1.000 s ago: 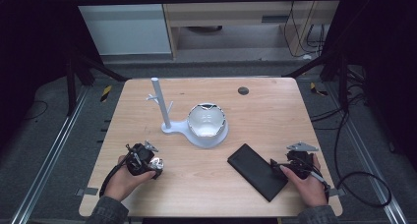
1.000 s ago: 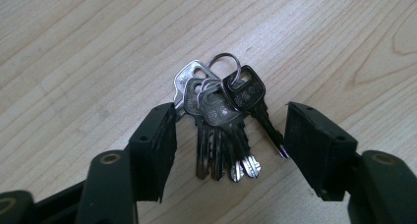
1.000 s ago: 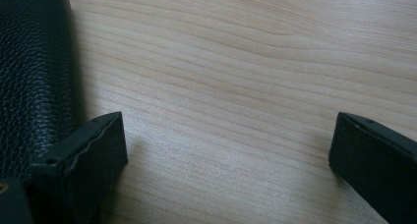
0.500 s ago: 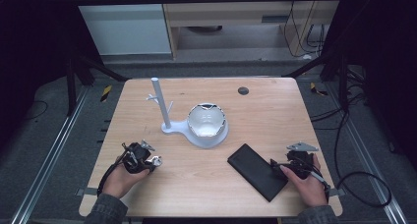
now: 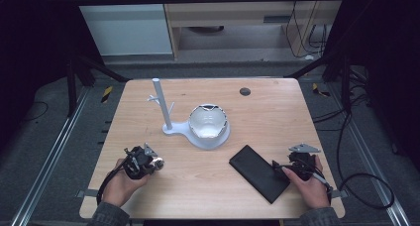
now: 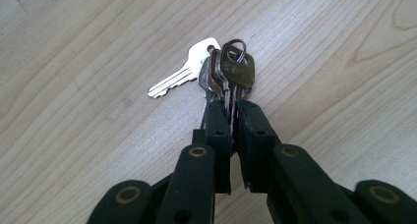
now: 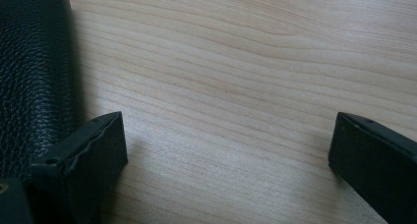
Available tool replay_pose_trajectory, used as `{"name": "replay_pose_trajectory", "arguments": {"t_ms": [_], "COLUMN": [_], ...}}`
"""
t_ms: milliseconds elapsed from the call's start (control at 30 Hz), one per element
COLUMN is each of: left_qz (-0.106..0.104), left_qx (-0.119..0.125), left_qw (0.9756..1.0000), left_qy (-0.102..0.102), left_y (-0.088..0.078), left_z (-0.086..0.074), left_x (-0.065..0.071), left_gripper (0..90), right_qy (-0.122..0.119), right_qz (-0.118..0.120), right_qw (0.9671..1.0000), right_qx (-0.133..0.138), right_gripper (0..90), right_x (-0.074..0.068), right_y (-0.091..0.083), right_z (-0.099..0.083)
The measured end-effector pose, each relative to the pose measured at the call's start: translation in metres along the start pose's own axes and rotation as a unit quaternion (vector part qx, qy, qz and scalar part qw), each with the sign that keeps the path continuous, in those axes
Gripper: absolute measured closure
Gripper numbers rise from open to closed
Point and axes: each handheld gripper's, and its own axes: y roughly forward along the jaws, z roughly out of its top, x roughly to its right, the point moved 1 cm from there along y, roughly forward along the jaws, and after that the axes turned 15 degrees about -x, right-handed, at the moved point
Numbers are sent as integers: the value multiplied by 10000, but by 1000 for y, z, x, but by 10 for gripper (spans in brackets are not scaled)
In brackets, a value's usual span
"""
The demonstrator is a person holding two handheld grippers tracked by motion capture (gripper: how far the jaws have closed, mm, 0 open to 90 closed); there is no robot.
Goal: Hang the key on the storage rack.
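A bunch of metal keys on a ring lies on the wooden table at the front left. My left gripper has just been closing and is shut on the keys, its pads pinching the key blades. In the high view the left gripper sits low on the table with the keys at its tip. A black leather case lies flat at the front right. My right gripper rests open beside the case's right edge. In the right gripper view the case lies just outside one finger of the gripper, with bare wood between the jaws.
A white stand with an upright post and a bowl-shaped dish on its base sits mid-table. A small dark round disc lies near the far edge. Bare wood lies between the two hands.
The left gripper's jaws have drawn together on the keys, and that hand shifted slightly. The right hand and the black case have not moved.
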Motion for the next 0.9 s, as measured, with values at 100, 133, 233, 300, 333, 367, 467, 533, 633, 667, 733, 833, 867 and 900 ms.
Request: {"name": "replay_pose_trajectory", "arguments": {"t_ms": [100, 133, 233, 300, 333, 367, 467, 533, 633, 667, 733, 833, 867, 900], "left_qz": [51, 55, -47, -6, 14, 4, -5, -44, -75, -78, -59, -31, -25, -9], "left_qx": [-102, -151, -76, -64, -107, -102, -101, -69, 57, 110, 218, 356, 379, 445], "left_qw": [9999, 9998, 9999, 9999, 9999, 9999, 9999, 9999, 9999, 9999, 9997, 9994, 9993, 9990], "left_qy": [82, 104, 81, 97, 134, 120, 106, 96, 83, 81, 51, 15, 26, 11], "left_y": [0, 1, -1, -3, -3, -3, -3, -3, -11, -15, -26, -45, -52, -59], "left_z": [-2, -2, -3, -4, -4, -4, -4, -4, -5, -6, -7, -7, -7, -6], "left_x": [1, 1, 0, 0, 0, 0, -2, -2, -4, -6, -10, -16, -18, -20], "left_gripper": [840, 840, 865, 879, 879, 879, 880, 880, 881, 881, 881, 881, 881, 881], "right_qy": [2, 0, 8, -4, -4, -4, -3, 6, 13, 7, 7, 13, 14, 5], "right_qz": [-1, -1, 10, -6, -6, -6, -6, 6, 9, 5, 4, 8, 7, 4], "right_qw": [10000, 10000, 10000, 10000, 10000, 10000, 10000, 10000, 10000, 10000, 10000, 10000, 10000, 10000], "right_qx": [1, 0, -7, -3, -3, -3, -3, -6, -8, -6, -5, -9, -7, -5], "right_gripper": [14, 14, 15, 15, 15, 15, 15, 16, 16, 16, 16, 16, 16, 16], "right_x": [0, 0, 0, 0, 0, 0, 0, 0, 0, 0, 0, 0, 0, 0], "right_y": [0, 0, 0, 0, 0, 0, 0, 0, 0, 0, 0, 0, 0, 0], "right_z": [0, 0, 0, 0, 0, 0, 0, 0, 0, 0, 0, 0, 0, 0]}}
